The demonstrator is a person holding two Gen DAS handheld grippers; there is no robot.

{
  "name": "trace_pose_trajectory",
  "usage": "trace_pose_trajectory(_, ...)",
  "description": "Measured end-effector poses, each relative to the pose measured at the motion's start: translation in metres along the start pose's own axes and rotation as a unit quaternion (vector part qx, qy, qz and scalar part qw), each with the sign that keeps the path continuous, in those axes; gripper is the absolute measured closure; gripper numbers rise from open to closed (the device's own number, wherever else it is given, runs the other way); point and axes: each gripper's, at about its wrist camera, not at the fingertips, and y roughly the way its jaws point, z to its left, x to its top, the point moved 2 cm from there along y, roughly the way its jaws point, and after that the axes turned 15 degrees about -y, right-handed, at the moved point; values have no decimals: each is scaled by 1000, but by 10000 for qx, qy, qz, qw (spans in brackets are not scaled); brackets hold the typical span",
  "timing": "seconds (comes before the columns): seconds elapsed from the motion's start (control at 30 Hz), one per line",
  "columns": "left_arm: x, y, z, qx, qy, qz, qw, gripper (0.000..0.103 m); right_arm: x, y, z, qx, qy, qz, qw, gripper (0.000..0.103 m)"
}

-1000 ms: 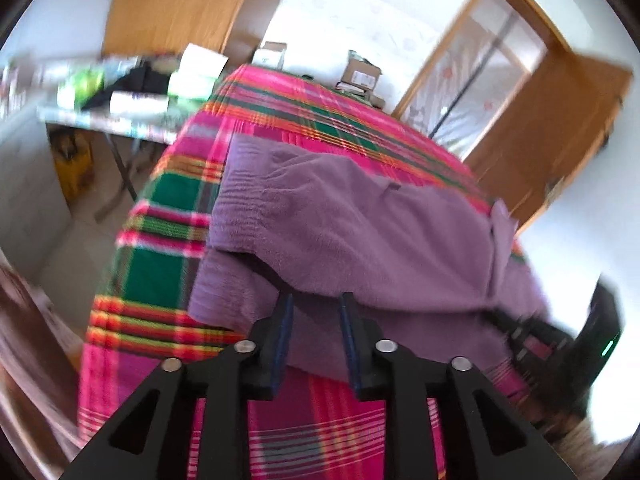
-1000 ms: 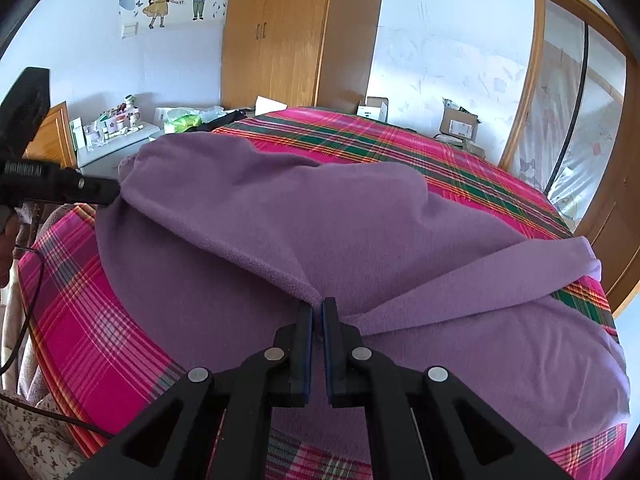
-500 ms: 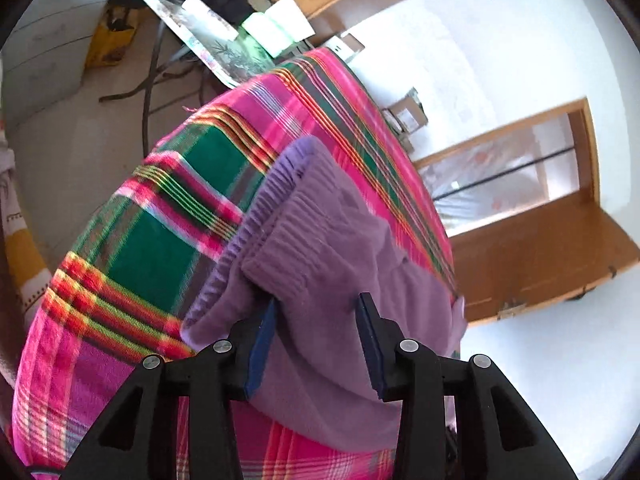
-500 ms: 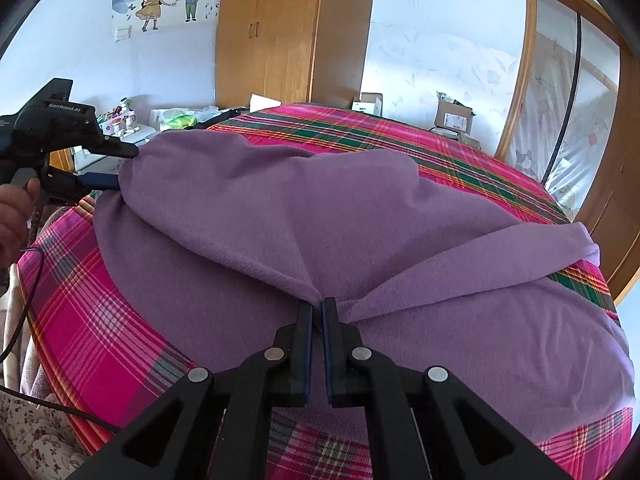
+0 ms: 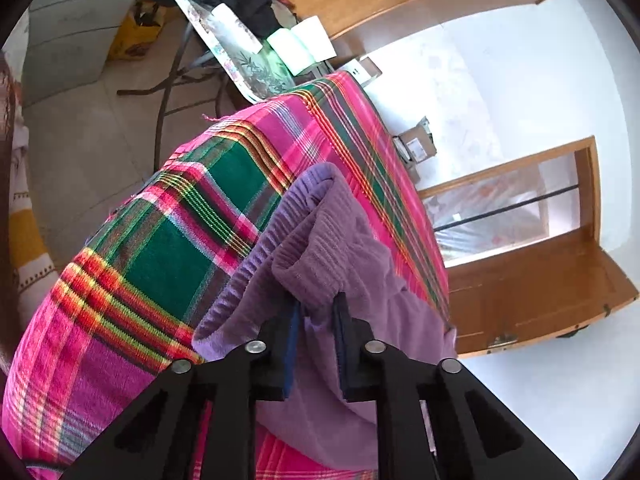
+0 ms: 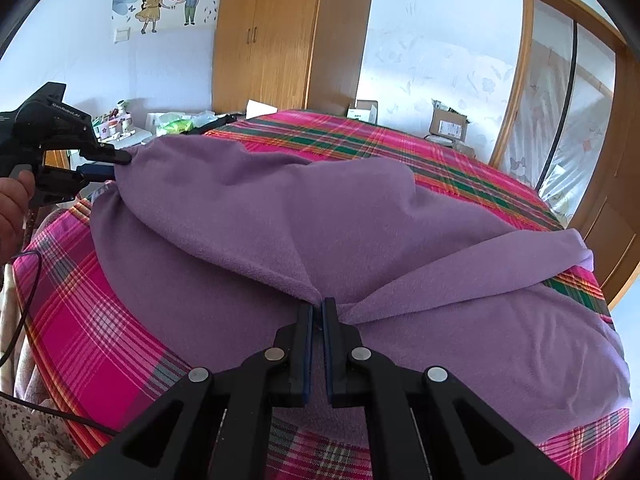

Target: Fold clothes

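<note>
A purple fleece garment [image 6: 280,216] lies spread over a bed with a pink and green plaid cover [image 6: 80,320]. My right gripper [image 6: 318,308] is shut on a pinched fold at the garment's near edge. Over at the far left of the right wrist view, my left gripper [image 6: 120,164] sits at the garment's gathered corner. In the left wrist view the ribbed waistband [image 5: 332,248] fills the gap of the left gripper [image 5: 317,316]. Its jaws are closing and the pads press the fabric from both sides. The plaid cover [image 5: 160,260] drops away to the left.
A folding table [image 5: 240,40] cluttered with bottles and dark cloth stands past the bed's far corner. A wooden wardrobe [image 6: 276,32], cardboard boxes [image 6: 448,126] and a glazed door [image 6: 568,120] line the far walls. A black cable [image 6: 24,312] hangs at the bed's left edge beside a hand [image 6: 12,204].
My left gripper rolled and moved in on the waistband corner, and its jaws narrowed onto the fabric. The right gripper kept still, holding the same fold.
</note>
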Motion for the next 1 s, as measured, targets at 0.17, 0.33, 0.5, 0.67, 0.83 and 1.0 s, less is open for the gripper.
trace_pose_trajectory(0.17,-3,-9,-3,-109,-7,-73,9999,91,6,-12,0,-123,-44,-183,9997,99)
trace_pose_trajectory(0.33,-7,-22,-9,-269,10,-166,9995,92,18,-40,-5,-301,-34,-661,9974,103)
trace_pose_trajectory(0.5,-11,-29,-11,-296,109,-141,9994,92,23,-47,0,-206,-241,-758,9966,103)
trace_pose_trajectory(0.67,-10,-28,-9,-260,111,-145,9995,92,22,-24,15,101,-510,-440,9977,101)
trace_pose_trajectory(0.83,-8,-28,-11,-340,76,-89,9994,92,34,-3,32,374,-784,-277,9958,75)
trace_pose_trajectory(1.0,-7,-29,-14,-402,31,-46,9992,92,43,16,59,681,-1360,-25,9884,71)
